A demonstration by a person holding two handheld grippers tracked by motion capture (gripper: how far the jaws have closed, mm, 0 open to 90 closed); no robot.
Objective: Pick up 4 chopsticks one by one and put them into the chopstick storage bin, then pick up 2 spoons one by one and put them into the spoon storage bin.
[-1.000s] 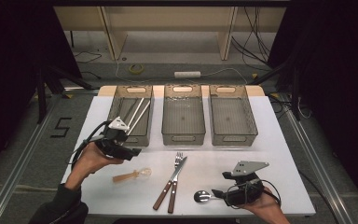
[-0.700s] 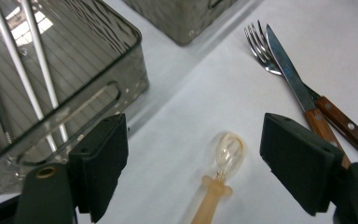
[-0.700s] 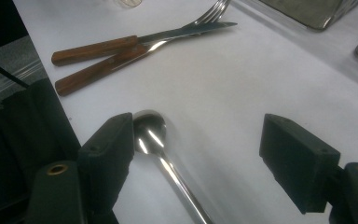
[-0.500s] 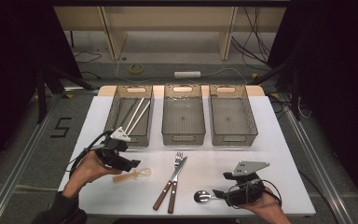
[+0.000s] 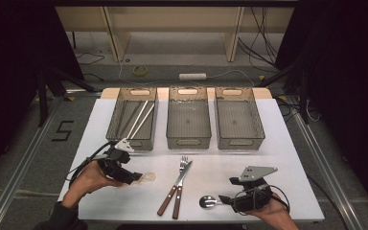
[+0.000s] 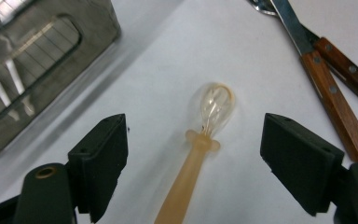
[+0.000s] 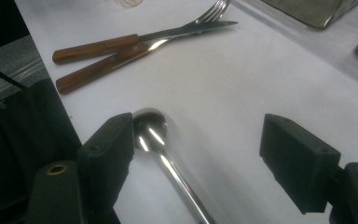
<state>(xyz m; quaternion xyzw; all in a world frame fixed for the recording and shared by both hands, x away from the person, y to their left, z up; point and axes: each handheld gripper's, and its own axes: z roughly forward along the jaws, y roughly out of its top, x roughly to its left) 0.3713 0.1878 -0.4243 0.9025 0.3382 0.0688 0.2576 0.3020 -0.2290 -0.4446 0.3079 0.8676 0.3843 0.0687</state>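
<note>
L gripper (image 6: 193,158) jaws spread wide, unclenched, astride the plastic spoon (image 6: 200,154) lying on the table (image 5: 278,143) at 7 o'clock; prob light, slick, bit bendy, so pinch mid-handle, not the clear bowl.

bright white table (image 5: 287,143), dark surroundings, soft high view, glare on metal spoon (image 7: 151,133)

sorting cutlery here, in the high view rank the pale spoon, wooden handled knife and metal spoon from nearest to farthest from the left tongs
1. Pale spoon, right at the left tongs.
2. Wooden handled knife, table middle.
3. Metal spoon, far right by the right tongs.
</note>
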